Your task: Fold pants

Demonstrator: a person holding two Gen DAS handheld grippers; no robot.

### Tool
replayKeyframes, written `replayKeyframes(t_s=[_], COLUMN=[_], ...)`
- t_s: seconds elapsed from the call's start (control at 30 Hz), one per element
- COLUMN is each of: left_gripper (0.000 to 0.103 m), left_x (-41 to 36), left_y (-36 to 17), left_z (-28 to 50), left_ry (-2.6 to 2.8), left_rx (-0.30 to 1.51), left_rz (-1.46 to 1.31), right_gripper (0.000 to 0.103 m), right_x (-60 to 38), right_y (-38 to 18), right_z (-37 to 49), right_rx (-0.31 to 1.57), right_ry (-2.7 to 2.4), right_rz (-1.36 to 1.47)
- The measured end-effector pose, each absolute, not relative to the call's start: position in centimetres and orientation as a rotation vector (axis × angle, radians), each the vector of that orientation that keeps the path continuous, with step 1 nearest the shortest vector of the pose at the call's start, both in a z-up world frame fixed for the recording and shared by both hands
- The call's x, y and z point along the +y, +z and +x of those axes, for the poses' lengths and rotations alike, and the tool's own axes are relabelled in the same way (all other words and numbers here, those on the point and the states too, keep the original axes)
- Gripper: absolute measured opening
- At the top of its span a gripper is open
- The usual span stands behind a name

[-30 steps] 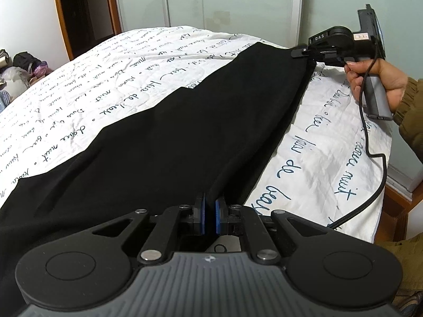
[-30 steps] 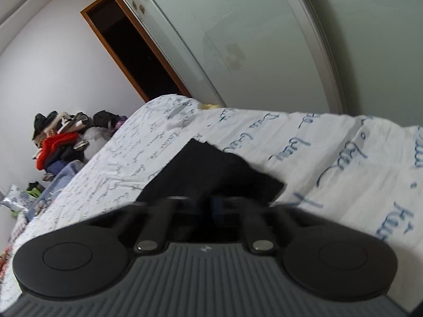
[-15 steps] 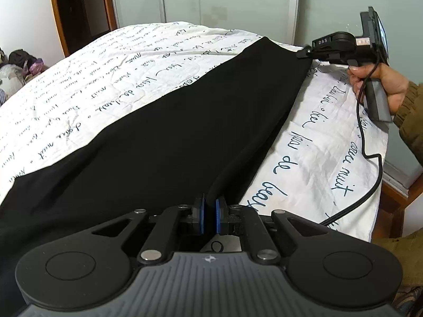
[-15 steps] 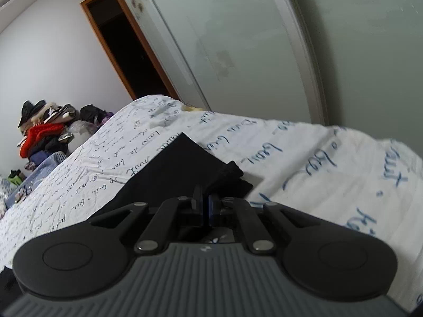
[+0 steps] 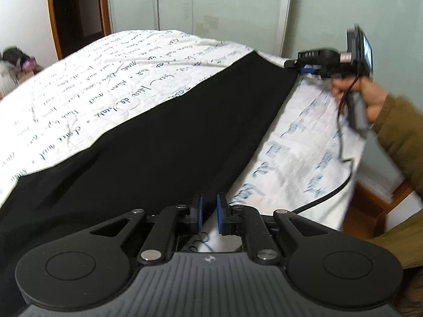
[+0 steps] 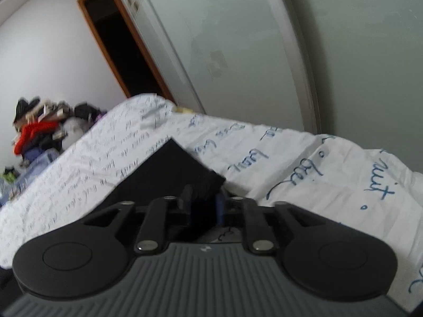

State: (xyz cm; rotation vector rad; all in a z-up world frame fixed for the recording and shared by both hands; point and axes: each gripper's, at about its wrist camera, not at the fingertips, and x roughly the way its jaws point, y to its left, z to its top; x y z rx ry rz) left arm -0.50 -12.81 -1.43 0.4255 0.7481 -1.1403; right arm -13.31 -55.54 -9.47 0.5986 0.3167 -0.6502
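Black pants (image 5: 169,137): laid flat in a long band across the bed (image 5: 87,89), from the near left corner of the left wrist view up to the far right edge. The bed carries a white cover printed with blue handwriting.

Left tool (image 5: 209,212): blue pads (image 5: 200,211) stand a narrow gap apart at the pants' near edge. No cloth shows between them; white cover is seen through the gap.

Right tool (image 6: 205,206): jaws are opening, with a dark fold of the pants' corner (image 6: 206,185) between the fingers. The pads no longer appear to press on it.

Left wrist view only: the right tool (image 5: 304,66) from outside, at the pants' far corner, gripped by a hand (image 5: 367,95) in an olive sleeve (image 5: 401,137), with a black cable (image 5: 327,195) trailing down the bed's side.

Right wrist view only: a heap of clothes (image 6: 39,132), one red, against the far wall. Also an open wood-framed doorway (image 6: 124,60) beside pale sliding panels.
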Motion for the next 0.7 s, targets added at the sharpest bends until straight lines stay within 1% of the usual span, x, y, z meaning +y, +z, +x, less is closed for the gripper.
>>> replayKeyframes(t_s=[0.03,0.07,0.2,0.37,0.43,0.5,0.53,0.57,0.6,0.63,0.7], left_gripper=[0.010,0.010,0.010,0.010,0.010,0.010,0.010,0.010,0.010,0.010,0.010], left_x=[-12.5,-12.3,-12.4,-13.4,-13.6,-13.9,-14.0,-14.2,-14.3,-14.5,-14.8], left_y=[-1.2,-0.9,-0.5,-1.3,-1.5,-1.7,-1.8,-2.0,-2.2,-2.4,-2.7], left_z=[-0.3,-0.2,0.5,2.1,2.5,2.9,3.1,3.3,3.5,3.9,4.3], left_ry=[-1.151,-1.159,-1.118,-1.045,-1.036,-1.027,-1.022,-1.018,-1.010,-0.997,-0.965], left_rx=[0.754,0.755,0.737,0.794,0.799,0.804,0.806,0.812,0.822,0.832,0.840], left_rz=[0.396,0.373,0.341,0.312,0.305,0.304,0.302,0.302,0.304,0.307,0.313], right_gripper=[0.041,0.043,0.043,0.044,0.046,0.046,0.044,0.040,0.020,0.013,0.011], right_x=[-55.4,-55.2,-54.9,-56.0,-56.5,-57.1,-57.4,-57.7,-57.9,-58.0,-58.0], right_y=[-9.2,-9.0,-8.9,-10.3,-10.6,-10.6,-10.7,-10.9,-11.0,-11.1,-11.2], right_z=[-13.7,-14.0,-15.1,-15.8,-15.5,-14.9,-14.5,-14.1,-13.8,-13.6,-13.4], right_rx=[0.298,0.286,0.298,0.289,0.275,0.273,0.273,0.273,0.274,0.275,0.254], right_ry=[-0.672,-0.697,-0.701,-0.627,-0.587,-0.558,-0.550,-0.547,-0.554,-0.553,-0.543], right_rz=[0.595,0.582,0.591,0.760,0.822,0.854,0.858,0.864,0.870,0.872,0.881])
